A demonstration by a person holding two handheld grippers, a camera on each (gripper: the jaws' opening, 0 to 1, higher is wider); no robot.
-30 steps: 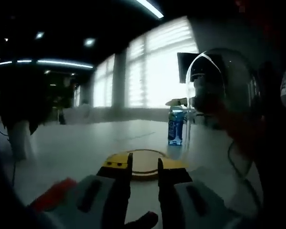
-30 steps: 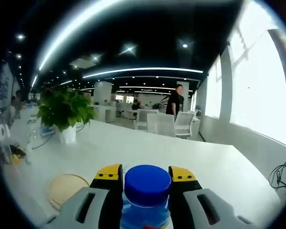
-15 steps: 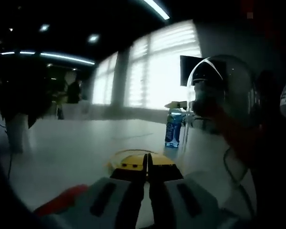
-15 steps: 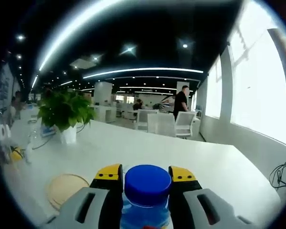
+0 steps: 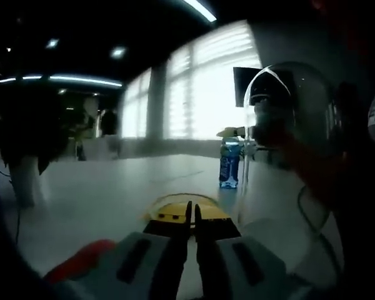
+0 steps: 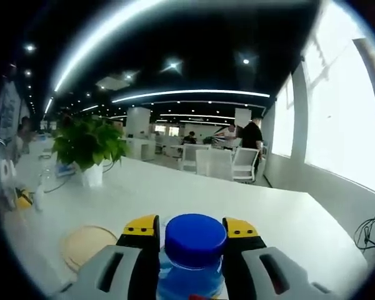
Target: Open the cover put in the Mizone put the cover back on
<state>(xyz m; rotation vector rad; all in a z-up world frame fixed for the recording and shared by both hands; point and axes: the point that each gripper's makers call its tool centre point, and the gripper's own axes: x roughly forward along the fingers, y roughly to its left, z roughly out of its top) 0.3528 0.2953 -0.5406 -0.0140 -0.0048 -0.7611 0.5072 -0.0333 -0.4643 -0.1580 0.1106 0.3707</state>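
Observation:
A Mizone bottle (image 6: 195, 240) with a blue cap stands between my right gripper's (image 6: 195, 226) yellow-tipped jaws, which are shut on it just below the cap. In the left gripper view the same bottle (image 5: 229, 164) stands upright on the white table, with the right gripper (image 5: 236, 132) at its top. A clear glass dome cover (image 5: 290, 119) looms close on the right of that view. My left gripper (image 5: 191, 216) is shut with nothing seen between its jaws, just short of a round wooden base (image 5: 175, 202).
A round wooden disc (image 6: 87, 247) lies on the long white table (image 6: 256, 212) left of the bottle. A potted plant (image 6: 87, 147) stands farther left. Chairs and a person (image 6: 253, 134) are far behind. Cables (image 6: 369, 232) lie at the right edge.
My left gripper's jaws have closed from open to shut. The right gripper still holds the bottle. The person in the background has walked to the right.

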